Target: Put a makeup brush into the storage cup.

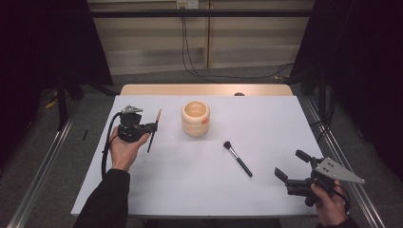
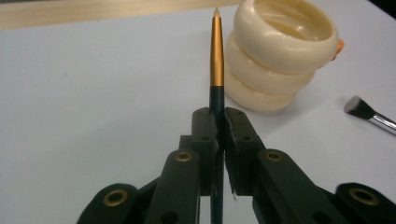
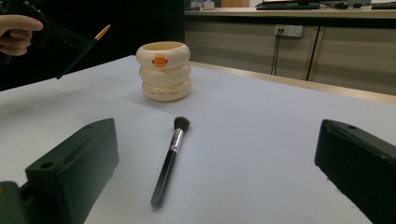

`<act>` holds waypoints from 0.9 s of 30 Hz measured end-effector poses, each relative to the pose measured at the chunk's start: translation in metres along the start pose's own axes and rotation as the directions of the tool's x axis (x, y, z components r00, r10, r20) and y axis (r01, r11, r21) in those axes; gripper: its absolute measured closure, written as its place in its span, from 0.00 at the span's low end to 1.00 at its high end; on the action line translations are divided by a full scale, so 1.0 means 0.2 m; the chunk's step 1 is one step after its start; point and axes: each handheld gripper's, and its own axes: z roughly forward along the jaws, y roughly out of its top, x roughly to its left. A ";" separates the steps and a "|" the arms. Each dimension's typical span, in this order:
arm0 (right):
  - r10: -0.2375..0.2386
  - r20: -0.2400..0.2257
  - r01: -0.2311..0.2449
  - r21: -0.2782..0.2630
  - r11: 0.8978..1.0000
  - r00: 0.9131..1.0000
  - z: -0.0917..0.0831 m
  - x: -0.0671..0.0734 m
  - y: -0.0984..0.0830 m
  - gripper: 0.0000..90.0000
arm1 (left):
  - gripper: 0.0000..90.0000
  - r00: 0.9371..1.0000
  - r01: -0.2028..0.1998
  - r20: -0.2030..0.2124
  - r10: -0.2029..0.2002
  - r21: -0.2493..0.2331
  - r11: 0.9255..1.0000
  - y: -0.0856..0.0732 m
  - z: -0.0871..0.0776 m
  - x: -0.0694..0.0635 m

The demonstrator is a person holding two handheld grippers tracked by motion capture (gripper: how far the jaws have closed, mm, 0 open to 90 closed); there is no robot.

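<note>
My left gripper [image 1: 153,126] is shut on a thin dark brush with a gold ferrule [image 2: 216,60], lifted above the white table at the left. The same thin brush [image 1: 154,130] stands nearly upright in the high view, and its gold tip [image 3: 100,32] points up to the right in the right gripper view. A cream ringed cup with an orange duck mark [image 1: 195,118] [image 2: 275,60] [image 3: 165,71] stands at the table's middle back, right of the held brush. A black makeup brush with a dark tuft [image 1: 237,158] [image 3: 169,158] lies flat in front of my right gripper [image 1: 291,165], which is open and holds nothing.
The white table sheet [image 1: 199,190] ends at a wooden strip [image 1: 204,89] at the back. Black cables [image 1: 190,52] run over the grey floor behind the table. Metal rails [image 1: 43,161] flank both sides. The makeup brush tuft [image 2: 357,107] lies right of the cup.
</note>
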 end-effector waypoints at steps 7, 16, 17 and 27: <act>-0.003 -0.001 0.003 -0.001 1.000 1.000 0.00 0.00 0.00 0.00 | 0.93 1.000 -0.008 0.018 0.010 -0.092 0.996 -0.01 -0.03 -0.03; 0.006 0.003 -0.006 -0.008 1.000 1.000 0.00 0.00 0.00 0.00 | 0.93 0.999 -0.002 0.033 0.010 -0.236 0.972 -0.02 -0.09 -0.05; 0.006 0.003 -0.006 -0.008 1.000 1.000 0.00 0.00 0.00 0.00 | 0.93 0.999 -0.010 0.031 0.018 -0.236 0.972 -0.02 -0.10 -0.05; 0.010 0.003 -0.010 -0.010 1.000 1.000 0.00 0.00 0.00 0.00 | 0.93 0.998 -0.037 0.039 0.053 -0.330 0.943 0.00 -0.16 -0.06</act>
